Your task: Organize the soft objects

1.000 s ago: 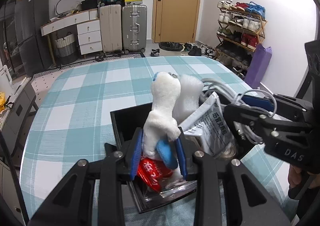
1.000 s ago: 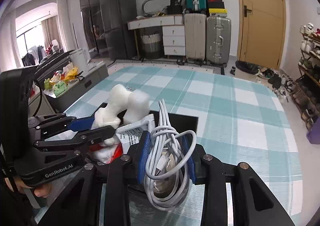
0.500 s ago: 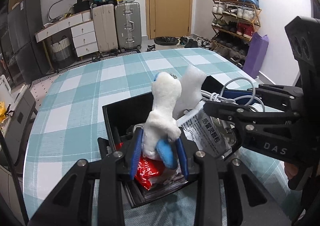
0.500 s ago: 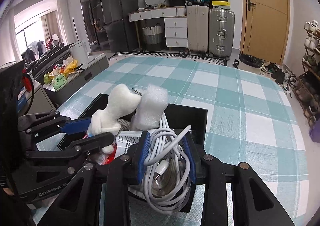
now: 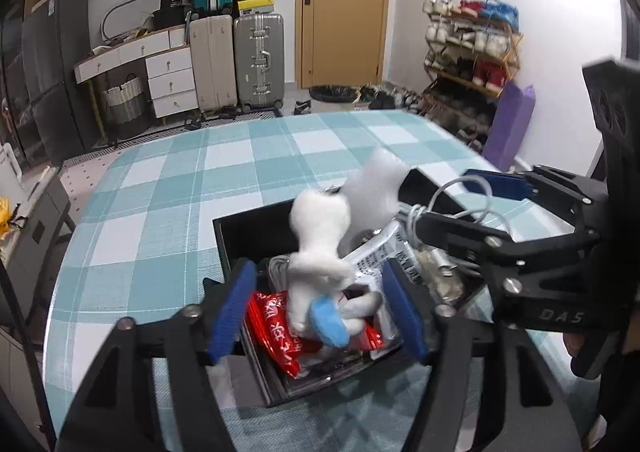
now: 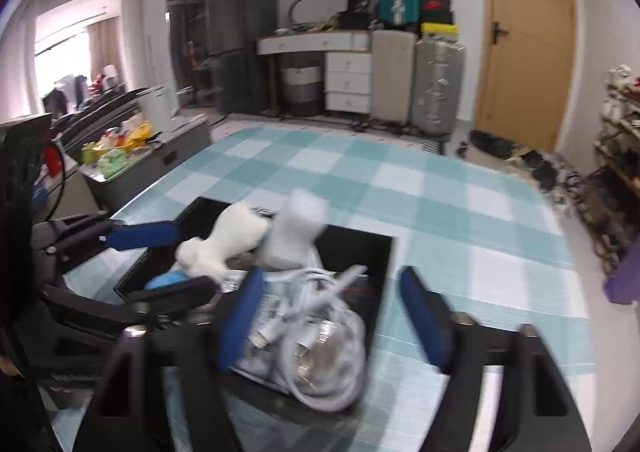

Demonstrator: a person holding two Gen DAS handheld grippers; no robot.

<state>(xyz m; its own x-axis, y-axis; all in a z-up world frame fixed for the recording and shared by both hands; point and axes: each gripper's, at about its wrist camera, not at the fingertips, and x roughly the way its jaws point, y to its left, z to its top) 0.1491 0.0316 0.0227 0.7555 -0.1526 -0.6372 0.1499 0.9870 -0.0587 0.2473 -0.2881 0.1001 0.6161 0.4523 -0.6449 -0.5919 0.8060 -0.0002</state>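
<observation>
- Left gripper (image 5: 316,308) spread wide around the plush toy (image 5: 320,252), which could topple out of the box (image 5: 240,244)
- Right gripper (image 6: 336,316) spread too; the cable (image 6: 320,316) bulges over the rim and may slide out

We see a teal-and-white checked counter (image 5: 160,212), a black rectangular box (image 5: 236,236), a white plush toy (image 5: 320,236), a red snack packet (image 5: 272,324).

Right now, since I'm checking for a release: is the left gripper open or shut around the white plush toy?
Open. The left gripper has its blue pads spread well apart, with visible gaps either side of the white plush toy, which sits in the black box.
</observation>
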